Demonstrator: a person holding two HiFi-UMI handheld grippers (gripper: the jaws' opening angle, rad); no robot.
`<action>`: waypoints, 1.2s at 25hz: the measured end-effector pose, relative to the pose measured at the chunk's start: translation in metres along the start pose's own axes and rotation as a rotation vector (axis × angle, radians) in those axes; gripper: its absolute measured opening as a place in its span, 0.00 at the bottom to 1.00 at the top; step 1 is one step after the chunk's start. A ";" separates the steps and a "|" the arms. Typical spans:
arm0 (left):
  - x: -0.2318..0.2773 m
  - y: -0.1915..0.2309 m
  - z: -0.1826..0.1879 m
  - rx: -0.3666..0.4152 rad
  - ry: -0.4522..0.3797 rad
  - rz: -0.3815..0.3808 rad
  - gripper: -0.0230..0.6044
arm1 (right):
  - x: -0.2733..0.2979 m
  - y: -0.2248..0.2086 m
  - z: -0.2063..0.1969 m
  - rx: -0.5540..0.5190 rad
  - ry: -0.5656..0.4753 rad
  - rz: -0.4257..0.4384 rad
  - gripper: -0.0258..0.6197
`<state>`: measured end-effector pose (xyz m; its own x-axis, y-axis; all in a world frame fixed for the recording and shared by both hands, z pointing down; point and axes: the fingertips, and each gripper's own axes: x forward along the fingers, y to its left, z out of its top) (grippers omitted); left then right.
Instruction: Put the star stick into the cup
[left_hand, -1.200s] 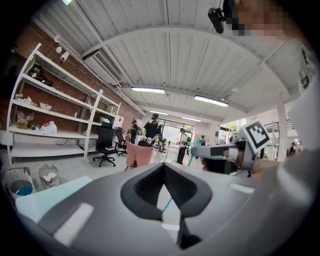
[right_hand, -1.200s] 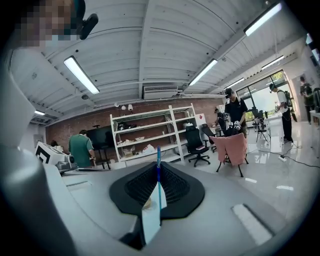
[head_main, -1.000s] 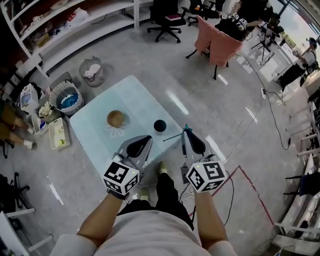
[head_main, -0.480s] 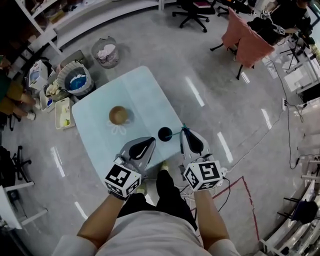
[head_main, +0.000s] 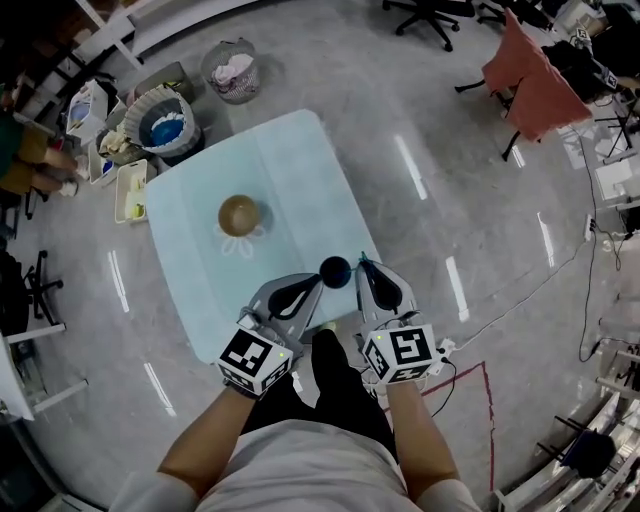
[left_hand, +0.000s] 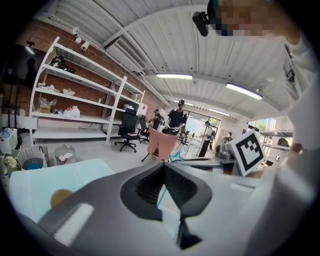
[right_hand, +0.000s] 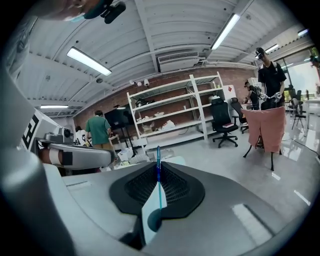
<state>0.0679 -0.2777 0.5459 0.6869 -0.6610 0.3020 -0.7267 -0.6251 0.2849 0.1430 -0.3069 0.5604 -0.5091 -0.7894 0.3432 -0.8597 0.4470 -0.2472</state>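
In the head view a small black cup (head_main: 335, 270) stands near the front edge of the pale blue table (head_main: 280, 170). My right gripper (head_main: 366, 268) is just right of the cup and shut on the thin teal star stick (head_main: 356, 265), which reaches toward the cup's rim. The right gripper view shows the stick (right_hand: 159, 185) clamped upright between the jaws of that gripper (right_hand: 158, 162). My left gripper (head_main: 318, 283) sits just left of the cup, shut and holding nothing. In the left gripper view, beyond that gripper's tips (left_hand: 164, 165), the stick's star outline (left_hand: 175, 157) shows.
A brown bowl (head_main: 240, 214) rests on a white doily mid-table. Bins and baskets (head_main: 165, 115) crowd the floor beyond the table's far left corner. A chair draped in pink cloth (head_main: 535, 80) stands at upper right. A cable and red tape line (head_main: 485, 400) lie on the floor to my right.
Both grippers have closed in on the black cup, and the stick's free end has swung from pointing left over the table to the cup's rim. The head view has shifted.
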 end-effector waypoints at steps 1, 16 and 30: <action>0.002 0.002 -0.004 -0.005 0.003 0.006 0.05 | 0.004 -0.001 -0.005 -0.004 0.007 0.005 0.09; 0.015 0.025 -0.050 -0.086 0.052 0.055 0.05 | 0.036 -0.001 -0.074 -0.027 0.151 0.050 0.09; 0.018 0.023 -0.063 -0.108 0.070 0.050 0.05 | 0.032 -0.008 -0.093 -0.058 0.233 0.013 0.09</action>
<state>0.0636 -0.2780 0.6150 0.6509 -0.6571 0.3801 -0.7584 -0.5414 0.3629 0.1297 -0.2969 0.6579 -0.5100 -0.6678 0.5422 -0.8507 0.4850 -0.2027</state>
